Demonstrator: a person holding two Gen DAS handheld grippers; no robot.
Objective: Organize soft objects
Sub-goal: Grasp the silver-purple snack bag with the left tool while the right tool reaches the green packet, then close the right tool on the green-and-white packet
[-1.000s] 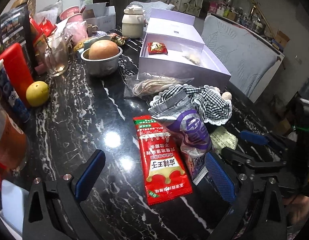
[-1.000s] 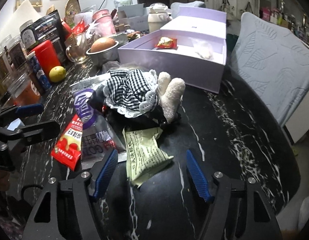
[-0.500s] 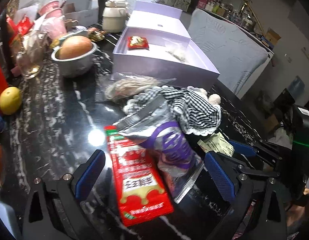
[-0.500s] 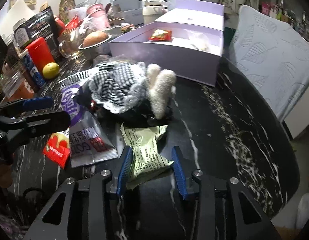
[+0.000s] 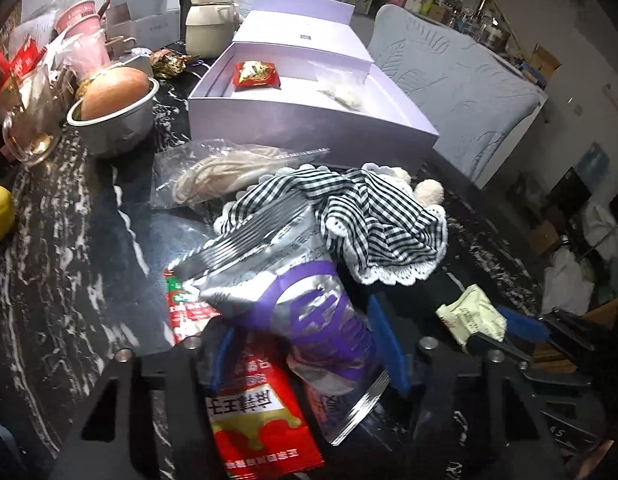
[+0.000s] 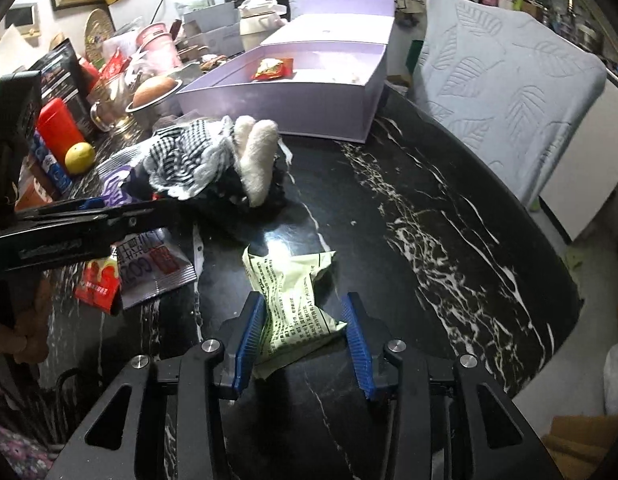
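Both grippers have moved in and narrowed since a second ago. My left gripper [image 5: 305, 344] is closing, jaws either side of the silver-and-purple snack bag [image 5: 309, 312], which lies on the red sachet [image 5: 261, 420]; I can't tell whether the pads press on it yet. My right gripper [image 6: 305, 336] has clamped the pale green packet [image 6: 293, 300], which is crumpled between the blue pads [image 6: 249, 336] and looks raised off the black marble table [image 6: 449, 248].

Progress, my read: early. The lilac box [image 5: 309, 120] holds only a small red packet [image 5: 256, 75] and a clear packet [image 5: 343, 94]. Outside it, on the table: the gingham-dressed plush toy [image 5: 373, 216], the clear bag of beige cord [image 5: 229, 172], the snack bag and the red sachet. I assume the box is the drop point.
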